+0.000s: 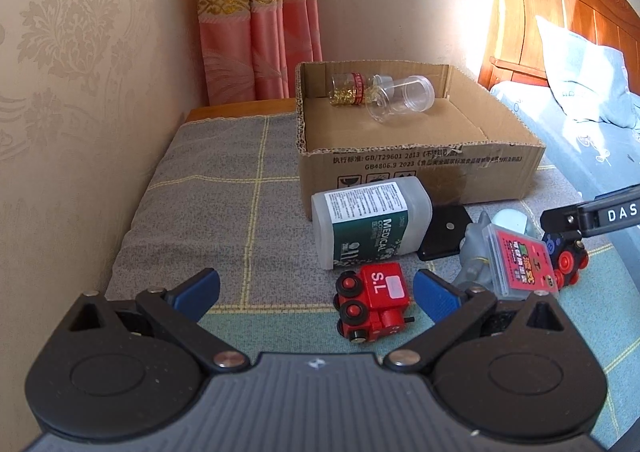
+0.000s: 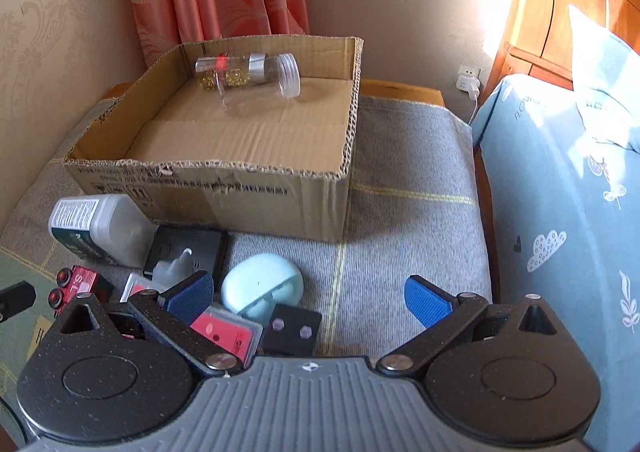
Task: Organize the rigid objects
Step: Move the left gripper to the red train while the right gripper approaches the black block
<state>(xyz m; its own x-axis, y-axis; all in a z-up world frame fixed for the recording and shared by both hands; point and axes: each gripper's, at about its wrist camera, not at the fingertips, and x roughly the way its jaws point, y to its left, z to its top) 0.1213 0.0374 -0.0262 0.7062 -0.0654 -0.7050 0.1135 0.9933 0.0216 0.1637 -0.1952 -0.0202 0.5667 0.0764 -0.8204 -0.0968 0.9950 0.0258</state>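
status: early stage, as judged from the layout; the cardboard box (image 2: 248, 156) already holds two clear jars lying on their sides at its far wall: a jar with gold contents (image 1: 348, 90) and an empty clear jar (image 1: 400, 98); all other items lie outside the box on the grey checked surface (image 1: 224, 188).

items left to sort, grouped in front of the box: white medical bottle (image 1: 370, 220) on its side, touching the box front; red toy train (image 1: 374, 302); flat black square (image 1: 444, 232); red card case (image 1: 520, 264); pale blue earbud case (image 2: 262, 288); a second red toy vehicle (image 1: 568, 264) at the right of the group; a small black block with two studs (image 2: 292, 330).

left tool (image 1: 316, 288): released, jaws wide apart, grasping nothing; the red toy train lies on the surface between the blue pads, nearer the right pad, not touched.

right tool (image 2: 308, 298): released, jaws wide apart, empty; the earbud case lies just beside its left pad and the studded block sits low between the jaws; the card case is partly hidden under its left finger; the box stands well beyond both tools.
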